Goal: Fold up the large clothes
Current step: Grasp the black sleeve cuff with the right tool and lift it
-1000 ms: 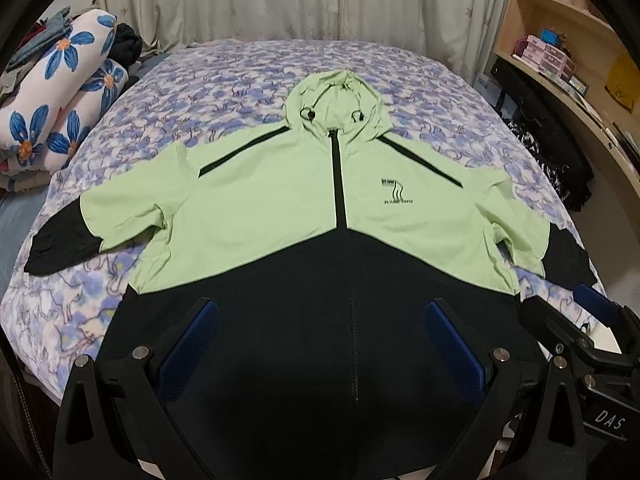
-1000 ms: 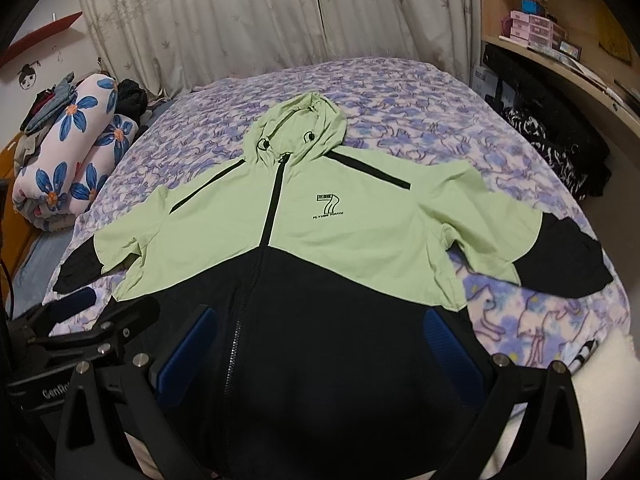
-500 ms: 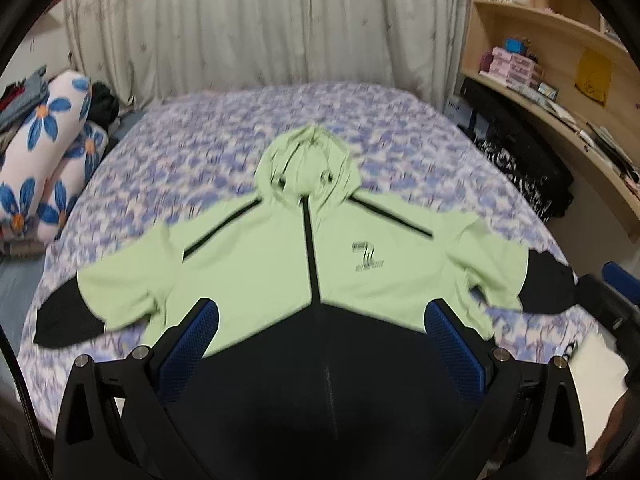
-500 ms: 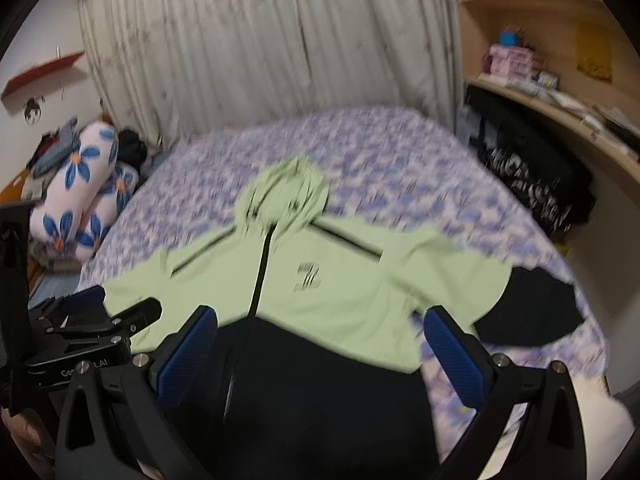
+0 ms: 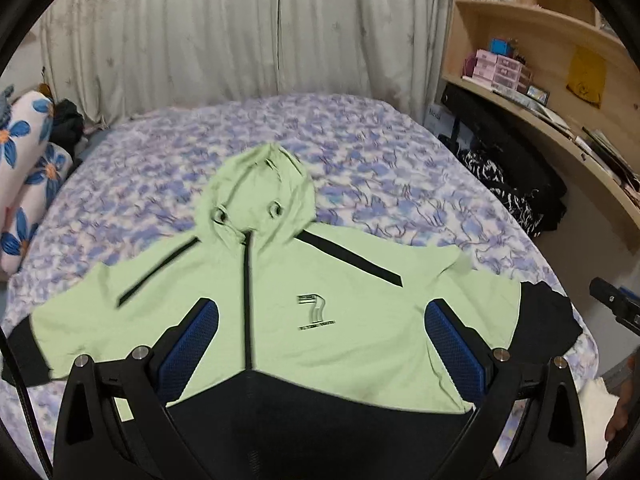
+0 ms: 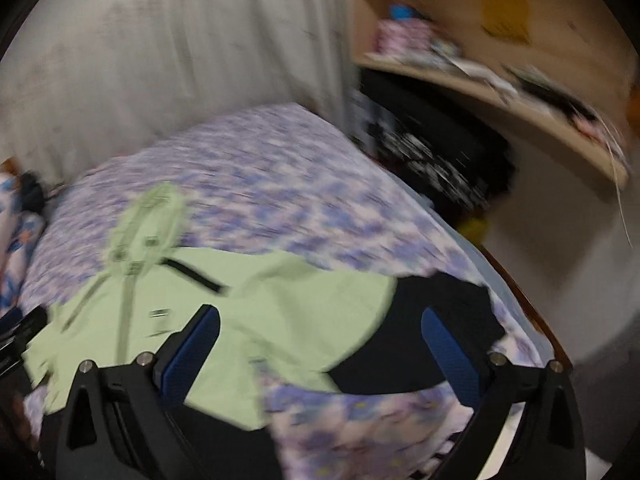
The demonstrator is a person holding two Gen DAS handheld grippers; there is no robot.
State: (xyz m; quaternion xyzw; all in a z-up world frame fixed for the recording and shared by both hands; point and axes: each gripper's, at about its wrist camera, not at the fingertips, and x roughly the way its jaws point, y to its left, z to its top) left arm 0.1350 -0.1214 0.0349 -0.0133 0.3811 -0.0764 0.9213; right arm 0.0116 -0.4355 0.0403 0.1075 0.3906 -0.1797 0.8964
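Both grippers agape – above flat hoodie

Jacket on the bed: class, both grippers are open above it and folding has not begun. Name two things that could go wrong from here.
1. The jacket's right sleeve lies near the bed's edge; a loose pinch by the right gripper might drag it off.
2. The hood lies bunched, so folding over it could trap creases.
The left gripper holds nothing.

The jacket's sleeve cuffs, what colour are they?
Black, on the light green jacket; the cuffs show best in the left wrist view.
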